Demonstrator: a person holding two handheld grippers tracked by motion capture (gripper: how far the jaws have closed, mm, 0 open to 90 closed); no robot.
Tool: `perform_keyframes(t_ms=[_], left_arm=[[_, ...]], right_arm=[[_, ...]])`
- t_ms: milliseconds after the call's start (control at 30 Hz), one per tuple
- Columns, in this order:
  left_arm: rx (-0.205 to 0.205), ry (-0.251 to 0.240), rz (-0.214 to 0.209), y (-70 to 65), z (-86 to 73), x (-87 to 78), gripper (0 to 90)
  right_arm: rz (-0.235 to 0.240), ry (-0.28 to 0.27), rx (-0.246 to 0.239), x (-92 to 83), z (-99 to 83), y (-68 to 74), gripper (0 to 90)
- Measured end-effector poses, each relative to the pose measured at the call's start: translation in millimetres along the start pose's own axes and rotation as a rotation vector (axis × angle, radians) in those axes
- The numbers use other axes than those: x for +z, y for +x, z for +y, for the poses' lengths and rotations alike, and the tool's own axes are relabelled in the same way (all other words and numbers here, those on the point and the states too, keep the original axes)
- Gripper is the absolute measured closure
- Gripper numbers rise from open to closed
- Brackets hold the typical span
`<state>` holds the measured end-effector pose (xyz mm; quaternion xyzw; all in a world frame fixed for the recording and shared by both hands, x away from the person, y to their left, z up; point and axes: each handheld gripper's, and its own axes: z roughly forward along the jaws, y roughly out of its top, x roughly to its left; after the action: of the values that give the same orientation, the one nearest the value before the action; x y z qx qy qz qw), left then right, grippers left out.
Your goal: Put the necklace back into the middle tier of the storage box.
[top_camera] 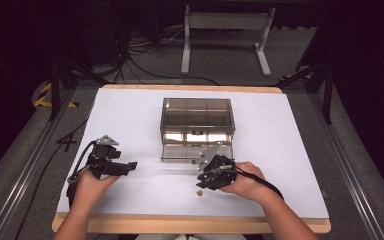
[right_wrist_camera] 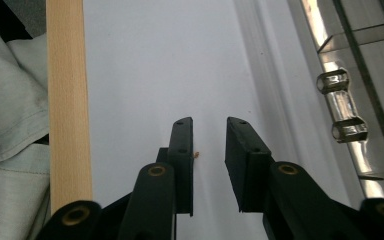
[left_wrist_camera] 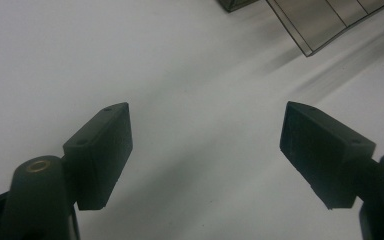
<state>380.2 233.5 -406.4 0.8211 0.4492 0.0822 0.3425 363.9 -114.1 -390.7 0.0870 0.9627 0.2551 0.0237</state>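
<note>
Right tongs [top_camera: 203, 181] low over the white tabletop [top_camera: 130, 120], angled down toward the near edge; jaws parted a little, nothing between them. Judged: lining up on the small orange-brown bit [top_camera: 199, 192] lying loose on the sheet, the narrow gap suiting so small a piece

In the right gripper view the bit [right_wrist_camera: 197, 154] peeks out just past the outer face of the left-hand jaw, outside the gap, so the tongs [right_wrist_camera: 209, 121] are not yet straddling it. From the high view it lies just nearer the person than the jaw tips, close but apart, between the tongs and the wooden front edge [right_wrist_camera: 67, 100]

Clear compartment box [top_camera: 197, 129] sits mid-tabletop just beyond the right hand [top_camera: 245, 181], its lid apparently folded down toward the person, hinge knuckles [right_wrist_camera: 341, 105] in the right gripper view. Probably the bit's destination, which would explain working so close to it

Left tongs [top_camera: 128, 165] held off to the side, well apart from bit and box, jaws spread wide and empty over bare sheet [left_wrist_camera: 205, 125]. Reads as waiting
</note>
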Motion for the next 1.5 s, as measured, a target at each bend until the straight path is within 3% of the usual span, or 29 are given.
perform_keyframes(t_ms=[867,1500], left_arm=[[0.002,0.003,-0.002,0.2,0.1,0.1,21.7],[0.002,0.003,-0.002,0.6,0.1,-0.1,21.7]], right_arm=[[0.053,0.085,0.003,26.3,-0.3,7.1,72.5],[0.049,0.104,-0.007,28.9,-0.9,9.1,84.6]])
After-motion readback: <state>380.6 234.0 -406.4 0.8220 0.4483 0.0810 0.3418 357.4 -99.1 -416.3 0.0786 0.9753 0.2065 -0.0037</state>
